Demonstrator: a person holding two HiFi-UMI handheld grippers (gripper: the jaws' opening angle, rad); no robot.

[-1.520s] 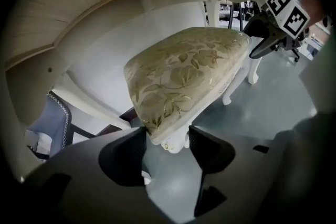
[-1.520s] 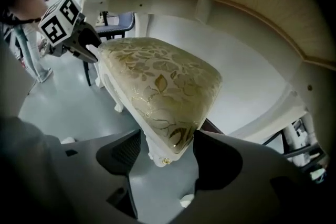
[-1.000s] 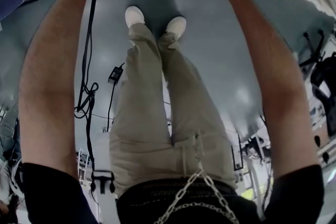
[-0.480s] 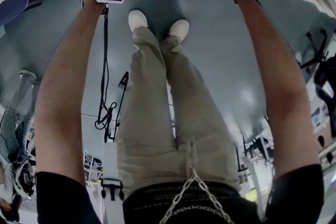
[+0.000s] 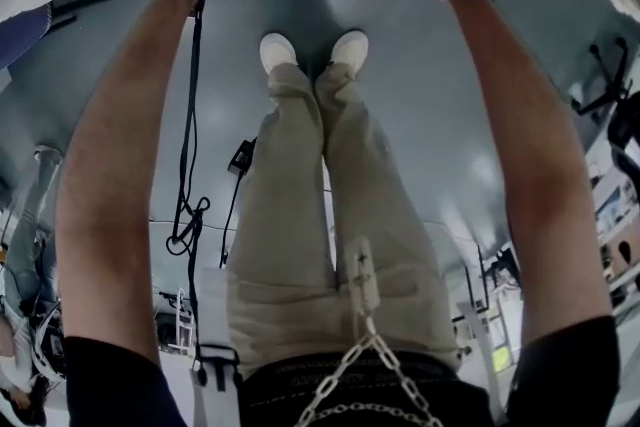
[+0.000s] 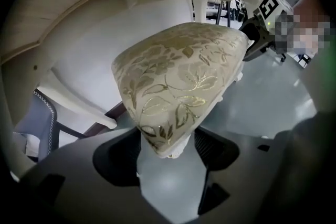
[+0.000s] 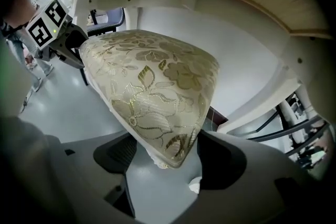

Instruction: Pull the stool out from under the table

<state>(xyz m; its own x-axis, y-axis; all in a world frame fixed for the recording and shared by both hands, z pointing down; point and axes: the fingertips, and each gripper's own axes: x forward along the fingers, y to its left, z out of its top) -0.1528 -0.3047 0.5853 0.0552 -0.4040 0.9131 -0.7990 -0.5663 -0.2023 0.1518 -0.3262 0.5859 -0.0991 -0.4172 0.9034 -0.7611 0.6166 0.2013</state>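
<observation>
Letting go right now: left claw (image 6: pixel 167 159) and right claw (image 7: pixel 167 162) are both opening, pads off the fabric. Each has one corner of the stool (image 6: pixel 178 81) seat between its jaws, and neither grasps it. Stool sits centre frame in both gripper views, gold-leaf cushion, with the surface (image 6: pixel 79 2) underside arching across the top of frame. It looks partly under the surface; how far out is unclear. Head view only shows arms stretched to the top edge.

Risks, my read:
- **Slipping:** if a re-grab is needed, the padded rounded corners give little bite, so the claws may slide off the fabric.
- **Swinging:** an uneven pull from the two sides would swing the stool toward the white leg (image 6: pixel 79 107) at left of the left gripper view.
- **Snagging:** the cable (image 5: pixel 190 125) hanging by the left arm could catch.
- **Blocked path:** the shoes (image 5: pixel 278 50) stand right in the pull path, upper centre of head view.

Grey chair (image 6: pixel 31 118) sits lower left, well apart, not blocking.
</observation>
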